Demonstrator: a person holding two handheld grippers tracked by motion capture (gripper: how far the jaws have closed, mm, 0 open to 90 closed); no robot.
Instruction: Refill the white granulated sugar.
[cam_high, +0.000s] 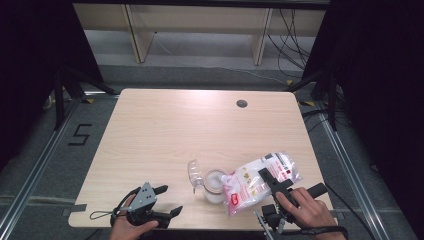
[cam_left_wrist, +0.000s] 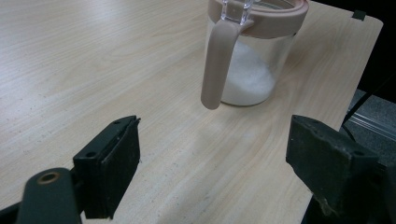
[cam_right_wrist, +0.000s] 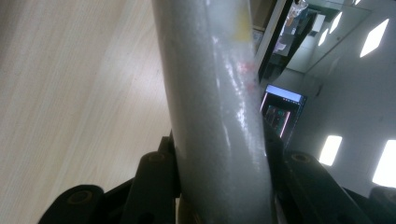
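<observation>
A clear glass jar (cam_high: 215, 186) with a pink rim and handle (cam_left_wrist: 217, 65) stands near the table's front edge, partly full of white powder. Its clear lid (cam_high: 193, 173) is flipped open to the left. A plastic bag of white powder (cam_high: 260, 180) with red print lies tilted against the jar's right side, its low end at the jar's mouth. My right gripper (cam_high: 272, 181) is shut on the bag (cam_right_wrist: 215, 107), which is squeezed between the jaws. My left gripper (cam_high: 171, 199) stands open at the front left, with the jar (cam_left_wrist: 252, 70) a short way ahead of its empty jaws (cam_left_wrist: 219, 158).
The pale wooden table (cam_high: 165, 130) has a dark cable hole (cam_high: 242, 103) near its far right edge. Beyond it are wooden shelf legs and loose cables on the floor. A black "5" mark (cam_high: 80, 134) lies on the floor at the left.
</observation>
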